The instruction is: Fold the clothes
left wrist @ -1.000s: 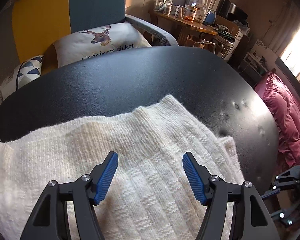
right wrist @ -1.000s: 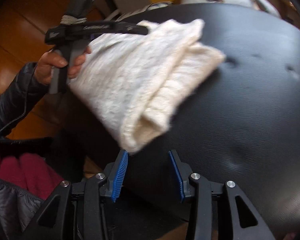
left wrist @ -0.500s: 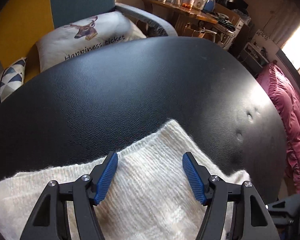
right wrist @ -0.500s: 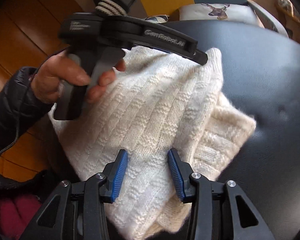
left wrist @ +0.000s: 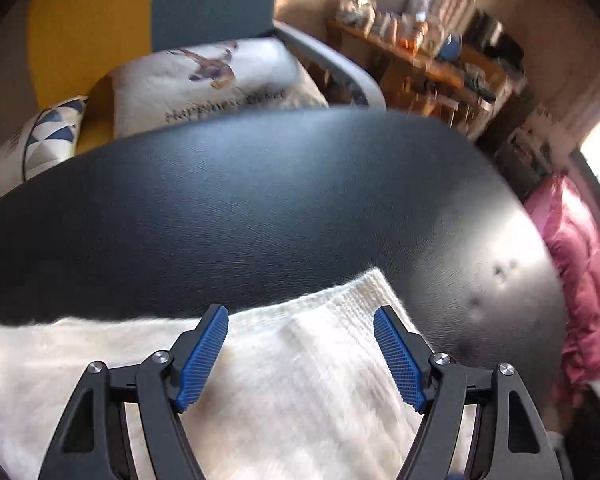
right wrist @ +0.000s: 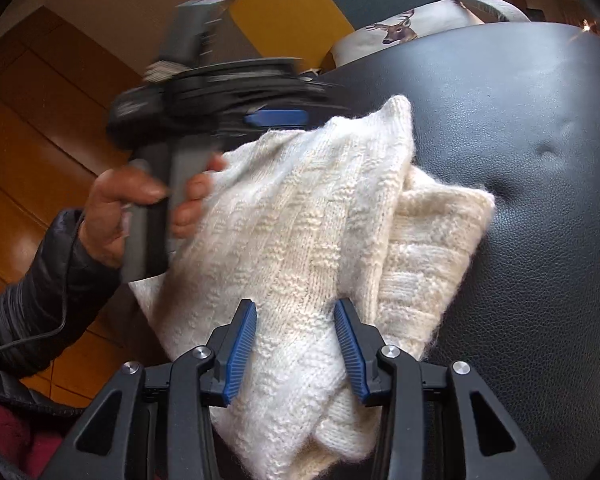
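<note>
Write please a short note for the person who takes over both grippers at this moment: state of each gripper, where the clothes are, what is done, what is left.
Left gripper: open, empty, above the near part of the cream knit sweater.
Right gripper: open, fingers either side of the top layer, not clamped.
Sweater: lies folded in layers on the black leather surface, its left edge at the surface's edge.
Done: sweater appears folded into a compact stack.
Left: probably square the uneven layers; the lower one sticks out on the right.

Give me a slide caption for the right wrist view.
Open right gripper over a folded cream knit sweater on black upholstery.
</note>
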Demonstrator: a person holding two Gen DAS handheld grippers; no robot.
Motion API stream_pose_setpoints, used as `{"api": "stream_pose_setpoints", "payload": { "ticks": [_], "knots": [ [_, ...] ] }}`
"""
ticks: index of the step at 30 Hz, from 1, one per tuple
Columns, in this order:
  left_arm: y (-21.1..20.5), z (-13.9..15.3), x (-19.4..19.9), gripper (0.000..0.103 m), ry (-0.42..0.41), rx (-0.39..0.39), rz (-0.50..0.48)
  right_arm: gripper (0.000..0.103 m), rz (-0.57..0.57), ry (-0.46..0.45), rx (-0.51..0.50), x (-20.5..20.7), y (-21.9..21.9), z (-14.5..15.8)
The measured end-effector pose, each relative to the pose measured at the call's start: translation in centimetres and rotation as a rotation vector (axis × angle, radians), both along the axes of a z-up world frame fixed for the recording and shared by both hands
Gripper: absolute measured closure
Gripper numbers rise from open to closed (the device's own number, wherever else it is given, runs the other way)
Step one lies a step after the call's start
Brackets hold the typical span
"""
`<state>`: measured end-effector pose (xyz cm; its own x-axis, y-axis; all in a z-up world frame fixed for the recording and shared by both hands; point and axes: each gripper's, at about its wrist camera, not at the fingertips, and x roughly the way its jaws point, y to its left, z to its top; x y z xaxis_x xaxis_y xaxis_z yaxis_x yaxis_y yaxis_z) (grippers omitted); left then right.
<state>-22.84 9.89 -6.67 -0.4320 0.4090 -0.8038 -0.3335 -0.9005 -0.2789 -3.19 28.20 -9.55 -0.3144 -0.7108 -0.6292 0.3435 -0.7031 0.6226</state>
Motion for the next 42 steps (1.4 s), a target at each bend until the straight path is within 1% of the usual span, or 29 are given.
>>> {"api": "stream_pose_setpoints", "payload": {
  "ticks": [2, 4, 6, 8, 10, 11, 13, 17, 20, 23, 24, 25, 28, 31, 33, 34, 35, 36, 37, 38, 40, 41, 42],
  "knots": [
    [-4.7, 2.3, 2.1, 0.026, 0.043, 0.085, 0.05, 0.061, -0.033, -0.021, -0.008, 0.0, -0.2, 0.0],
    [-10.2, 4.0, 4.7, 0.026, 0.082, 0.139, 0.094, 0.061, -0.078, -0.033, 0.01, -0.1, -0.6, 0.7],
    [-16.1, 5.4, 7.4, 0.026, 0.119, 0.169, 0.14, 0.06, -0.123, 0.013, 0.043, 0.1, -1.4, 2.5],
    [-22.1, 5.6, 10.1, 0.025, 0.138, 0.16, 0.199, 0.059, -0.128, 0.073, 0.045, 0.1, -2.6, 4.5],
    [-28.0, 5.6, 12.7, 0.025, 0.149, 0.15, 0.253, 0.055, -0.087, 0.114, 0.02, 0.0, -4.7, 6.3],
    [-30.7, 5.3, 13.9, 0.025, 0.146, 0.152, 0.278, 0.051, -0.062, 0.123, 0.025, -0.4, -5.9, 6.9],
    [-34.7, 3.8, 15.7, 0.025, 0.112, 0.181, 0.308, 0.05, -0.007, 0.126, 0.053, -0.9, -8.3, 7.2],
    [-37.1, 0.6, 17.4, 0.025, 0.044, 0.304, 0.256, 0.05, 0.053, 0.084, 0.108, -1.1, -13.9, 6.1],
    [-38.7, -1.7, 18.5, 0.025, -0.003, 0.391, 0.215, 0.05, 0.052, 0.033, 0.115, -1.6, -15.9, 4.9],
    [-38.6, -3.1, 18.6, 0.027, -0.023, 0.453, 0.169, 0.05, 0.044, 0.003, 0.165, -2.0, -17.0, 3.8],
    [-38.5, -3.3, 18.8, 0.028, -0.024, 0.467, 0.154, 0.05, 0.042, -0.008, 0.179, -2.2, -17.2, 3.3],
    [-38.3, -3.4, 18.7, 0.032, -0.023, 0.478, 0.134, 0.05, 0.039, -0.021, 0.184, -2.5, -17.2, 2.9],
    [-37.5, -3.7, 18.4, 0.039, -0.025, 0.498, 0.079, 0.049, 0.039, -0.041, 0.172, -2.8, -16.9, 2.1],
    [-36.7, -3.9, 17.9, 0.04, -0.039, 0.496, 0.035, 0.049, 0.05, -0.035, 0.174, -3.0, -16.7, 1.9],
    [-36.3, -4.2, 17.7, 0.044, -0.056, 0.498, 0.017, 0.049, 0.058, -0.032, 0.186, -3.2, -16.8, 2.0],
    [-36.1, -4.3, 17.6, 0.054, -0.065, 0.499, 0.008, 0.049, 0.063, -0.031, 0.195, -3.3, -16.8, 2.0],
    [-35.9, -4.4, 17.6, 0.07, -0.074, 0.5, -0.001, 0.049, 0.07, -0.027, 0.209, -3.4, -16.9, 2.1],
    [-35.7, -4.5, 17.7, 0.079, -0.082, 0.501, -0.011, 0.05, 0.077, -0.02, 0.227, -3.5, -17.0, 2.2],
    [-35.4, -4.5, 18.1, 0.092, -0.089, 0.501, -0.021, 0.05, 0.086, -0.008, 0.252, -3.5, -17.1, 2.2],
    [-35.1, -4.6, 18.7, 0.095, -0.102, 0.494, -0.03, 0.05, 0.099, 0.01, 0.284, -3.5, -17.3, 2.3],
    [-34.3, -5.7, 20.3, 0.096, -0.154, 0.452, -0.04, 0.049, 0.134, 0.056, 0.35, -3.2, -17.6, 2.3],
    [-34.4, -6.5, 21.3, 0.097, -0.182, 0.452, -0.03, 0.049, 0.147, 0.077, 0.371, -2.9, -17.6, 2.2],
    [-34.8, -7.2, 22.3, 0.097, -0.2, 0.489, -0.008, 0.049, 0.155, 0.091, 0.38, -2.7, -17.6, 2.1]
  ]
}}
